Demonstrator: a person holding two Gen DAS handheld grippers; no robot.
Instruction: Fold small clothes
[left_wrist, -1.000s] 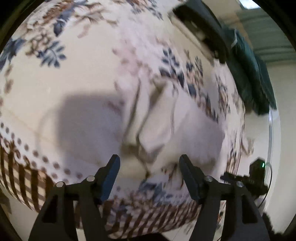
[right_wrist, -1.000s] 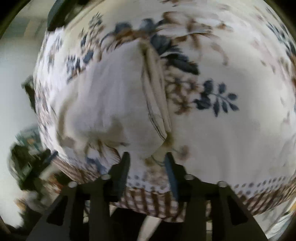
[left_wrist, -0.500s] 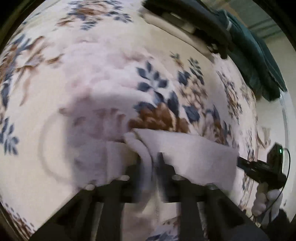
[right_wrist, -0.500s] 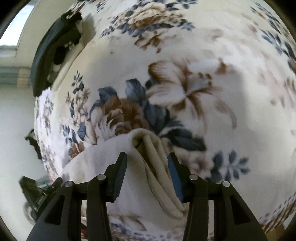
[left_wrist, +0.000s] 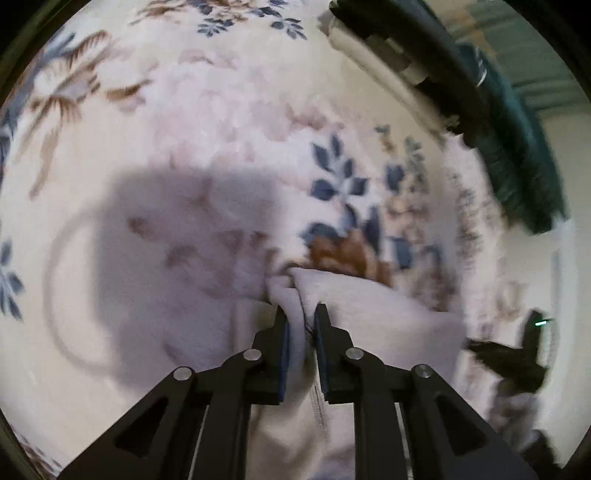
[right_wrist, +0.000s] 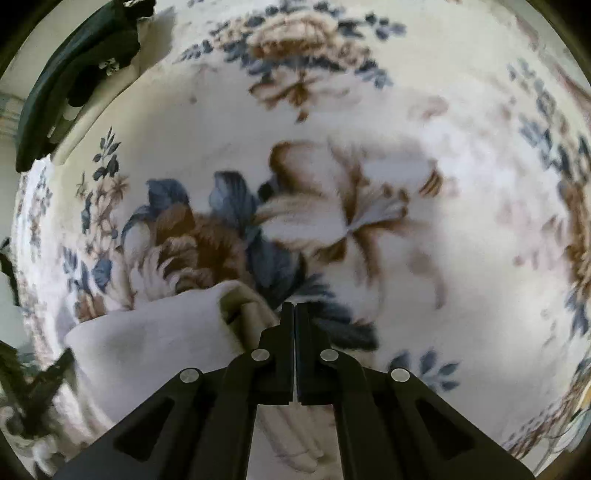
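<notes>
A small cream-white garment (left_wrist: 373, 317) lies on a floral blanket (left_wrist: 221, 122). My left gripper (left_wrist: 300, 314) is shut on a bunched edge of the garment, cloth pinched between its fingers. The other gripper shows at the right of the left wrist view (left_wrist: 513, 362). In the right wrist view the garment (right_wrist: 155, 332) spreads to the left, with a folded edge beside the fingers. My right gripper (right_wrist: 294, 310) has its jaws closed together; cloth runs under it, but whether any is pinched is hidden.
The floral blanket (right_wrist: 369, 147) covers the whole surface. Dark green and black clothes (left_wrist: 517, 147) are piled at the far edge, also seen in the right wrist view (right_wrist: 74, 74). The blanket's edge drops off at the right (left_wrist: 517, 295).
Both grippers went from open over the garment to closed. The left closed on the garment's edge. The right jaws closed fully. Both moved forward over the blanket, the garment's edge with them.
</notes>
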